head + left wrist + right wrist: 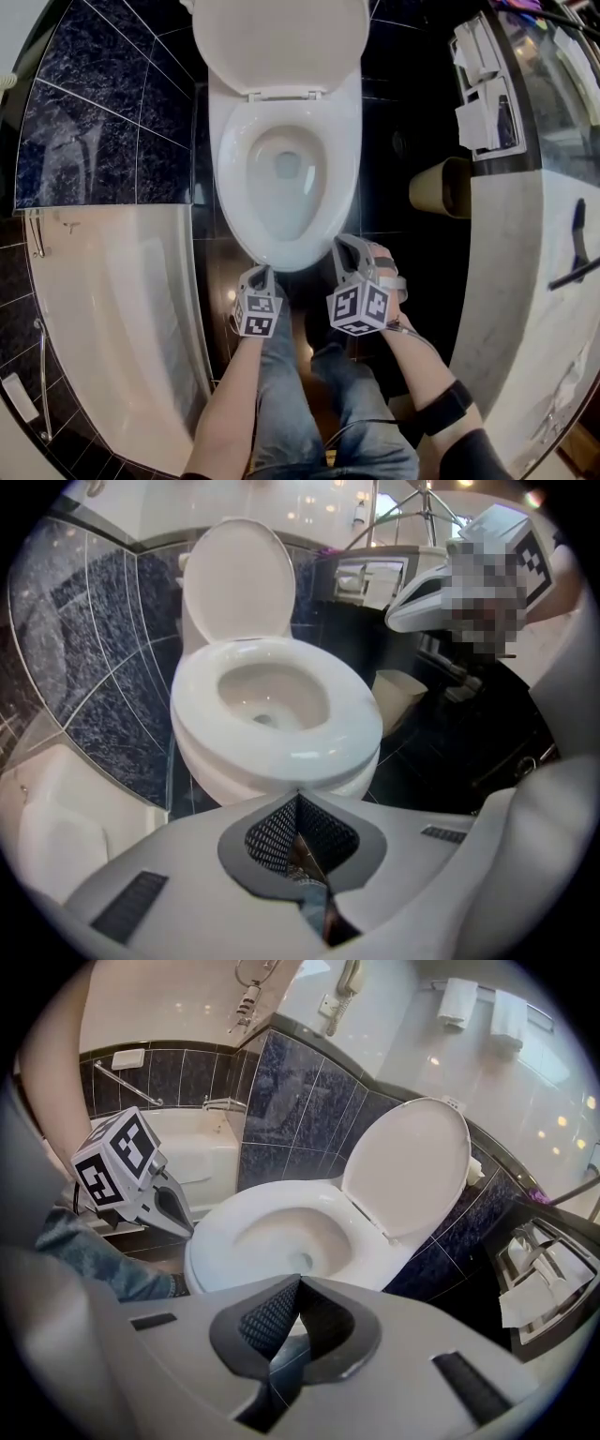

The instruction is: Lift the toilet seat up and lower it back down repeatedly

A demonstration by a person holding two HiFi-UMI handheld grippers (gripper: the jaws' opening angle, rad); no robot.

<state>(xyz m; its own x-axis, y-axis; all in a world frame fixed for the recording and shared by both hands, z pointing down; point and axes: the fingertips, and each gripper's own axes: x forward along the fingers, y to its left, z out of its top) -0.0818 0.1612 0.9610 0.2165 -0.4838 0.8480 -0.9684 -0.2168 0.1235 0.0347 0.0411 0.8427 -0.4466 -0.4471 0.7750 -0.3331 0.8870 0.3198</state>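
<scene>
Toilet seat (281, 761) lies lowered just beyond the left hand-held gripper (300, 801).

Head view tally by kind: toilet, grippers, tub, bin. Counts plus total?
Toilet: 1
Grippers: 2 (left gripper, right gripper)
Tub: 1
Bin: 1
Total: 5

Dark floor (386, 141); toilet (286, 173) stands there (bin (441, 187) beside).
</scene>
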